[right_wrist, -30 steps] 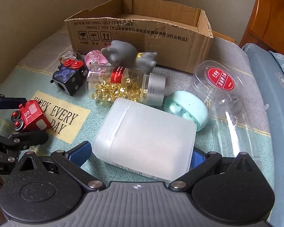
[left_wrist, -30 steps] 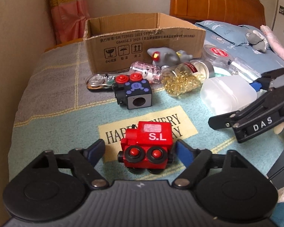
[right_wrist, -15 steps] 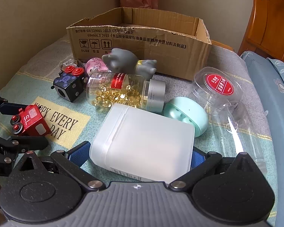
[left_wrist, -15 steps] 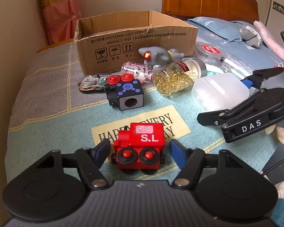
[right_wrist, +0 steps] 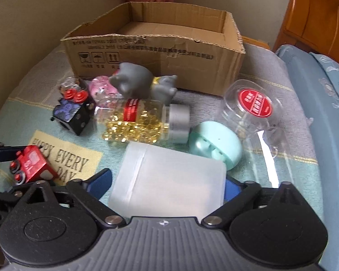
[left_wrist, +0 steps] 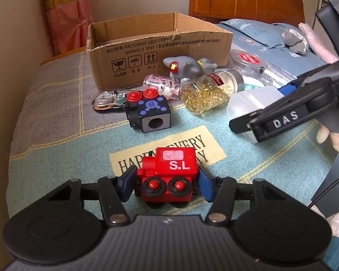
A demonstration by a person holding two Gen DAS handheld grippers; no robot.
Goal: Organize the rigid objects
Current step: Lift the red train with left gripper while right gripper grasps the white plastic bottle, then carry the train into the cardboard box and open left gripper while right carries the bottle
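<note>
left fingers (left_wrist: pixel 167 186) closing on red wooden toy train (left_wrist: pixel 169 176) | right fingers (right_wrist: pixel 167 186) closing around frosted plastic box (right_wrist: pixel 169 178) | cardboard box (right_wrist: pixel 160 52) looking empty, everything left

Red toy train (left_wrist: pixel 168 176), mint-green case (right_wrist: pixel 215 145), brown cardboard box (right_wrist: pixel 160 54)

The left claw (left_wrist: pixel 167 186) sits low at the frame's centre, angled downward, its blue pads (left_wrist: pixel 206 186) just closed in against the sides of a red toy train (left_wrist: pixel 169 176). The right claw (right_wrist: pixel 167 184) also tilts down at lower centre, its jaws narrowing around a frosted plastic box (right_wrist: pixel 167 180). Bare fingertips (left_wrist: pixel 334 139) show at the right edge.
</note>
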